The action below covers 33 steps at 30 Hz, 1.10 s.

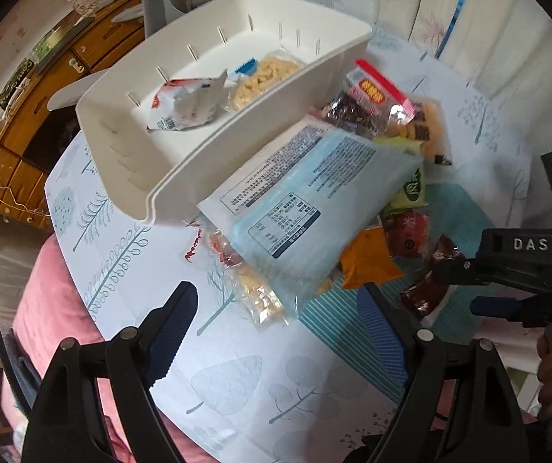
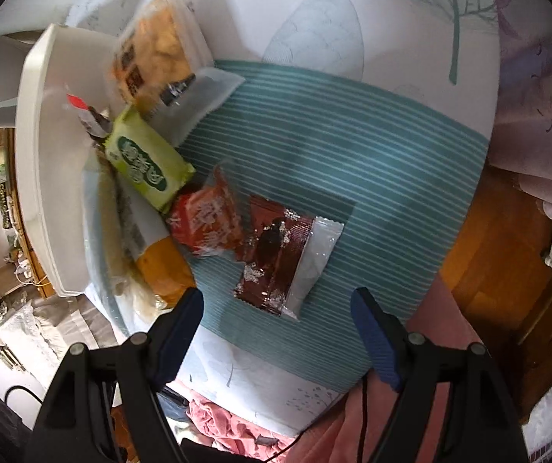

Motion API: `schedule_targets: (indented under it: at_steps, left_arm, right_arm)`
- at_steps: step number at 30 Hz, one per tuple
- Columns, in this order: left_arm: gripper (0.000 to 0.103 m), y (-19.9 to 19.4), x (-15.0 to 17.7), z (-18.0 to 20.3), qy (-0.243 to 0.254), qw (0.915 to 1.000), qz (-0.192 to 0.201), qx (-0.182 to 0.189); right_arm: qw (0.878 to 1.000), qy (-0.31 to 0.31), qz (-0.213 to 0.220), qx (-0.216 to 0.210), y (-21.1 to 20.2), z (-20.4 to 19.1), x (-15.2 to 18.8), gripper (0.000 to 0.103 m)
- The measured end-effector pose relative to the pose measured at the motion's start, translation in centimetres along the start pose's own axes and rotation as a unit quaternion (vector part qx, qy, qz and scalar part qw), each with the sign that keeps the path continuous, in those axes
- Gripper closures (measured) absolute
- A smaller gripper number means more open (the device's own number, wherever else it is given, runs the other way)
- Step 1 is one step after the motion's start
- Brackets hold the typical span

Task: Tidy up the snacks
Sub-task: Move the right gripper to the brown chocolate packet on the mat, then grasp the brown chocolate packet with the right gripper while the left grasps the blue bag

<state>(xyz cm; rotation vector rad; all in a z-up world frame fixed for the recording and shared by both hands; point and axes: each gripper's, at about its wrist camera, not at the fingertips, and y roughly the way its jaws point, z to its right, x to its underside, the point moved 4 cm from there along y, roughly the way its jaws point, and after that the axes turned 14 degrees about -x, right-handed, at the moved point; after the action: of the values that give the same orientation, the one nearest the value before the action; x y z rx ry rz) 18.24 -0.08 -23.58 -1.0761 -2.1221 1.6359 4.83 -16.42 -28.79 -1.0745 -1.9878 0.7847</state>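
Observation:
A white bin (image 1: 183, 177) stands on the table and holds a crumpled white packet (image 1: 187, 106) and a bag of pale puffs (image 1: 260, 77). A pile of snacks lies beside it: a large pale blue pack (image 1: 307, 200) on top, a red-topped mixed snack bag (image 1: 384, 104), an orange packet (image 1: 368, 260). My left gripper (image 1: 280, 301) is open and empty, just short of the pile. My right gripper (image 2: 276, 305) is open, with a dark brown packet (image 2: 280, 254) between its fingertips. Next to it lie a red packet (image 2: 206, 220) and a green packet (image 2: 148, 158).
The table wears a white cloth with tree prints (image 1: 129, 254) and a teal striped patch (image 2: 353, 154). The right gripper's body (image 1: 523, 262) shows at the right of the left wrist view. A wooden cabinet (image 1: 44, 88) stands behind the bin. Pink fabric (image 1: 44, 308) hangs below the table's edge.

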Motion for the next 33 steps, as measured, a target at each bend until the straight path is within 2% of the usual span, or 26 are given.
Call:
schedule_targets:
  at_steps: [5, 11, 16, 23, 26, 33]
  left_arm:
    - [0.019, 1.8, -1.0, 1.4, 0.018, 0.9993, -0.016, -0.027]
    - [0.019, 3.6, -2.2, 2.3, 0.039, 0.9967, -0.026, -0.067]
    - [0.019, 4.6, -2.9, 2.4, 0.041, 0.996, -0.037, -0.07]
    - [0.019, 5.2, -4.0, 2.5, 0.036, 0.996, -0.03, -0.076]
    - [0.023, 5.5, -4.3, 2.6, 0.031, 0.9964, -0.028, -0.073]
    - [0.032, 6.0, -4.6, 3.4, 0.038, 0.9967, -0.023, -0.068]
  right_arm:
    - [1.0, 0.014, -0.014, 0.013, 0.7, 0.6, -0.4, 0.031]
    - [0.999, 0.015, -0.018, 0.043, 1.1, 0.2, -1.3, 0.032]
    - [0.998, 0.015, -0.037, 0.057, 1.8, 0.1, -1.5, 0.032]
    - [0.994, 0.005, -0.051, 0.095, 2.8, -0.8, -1.8, 0.033]
    - [0.993, 0.005, -0.056, 0.106, 3.7, -1.4, -1.9, 0.041]
    - [0.991, 0.006, -0.067, 0.115, 3.9, -2.0, -2.7, 0.042]
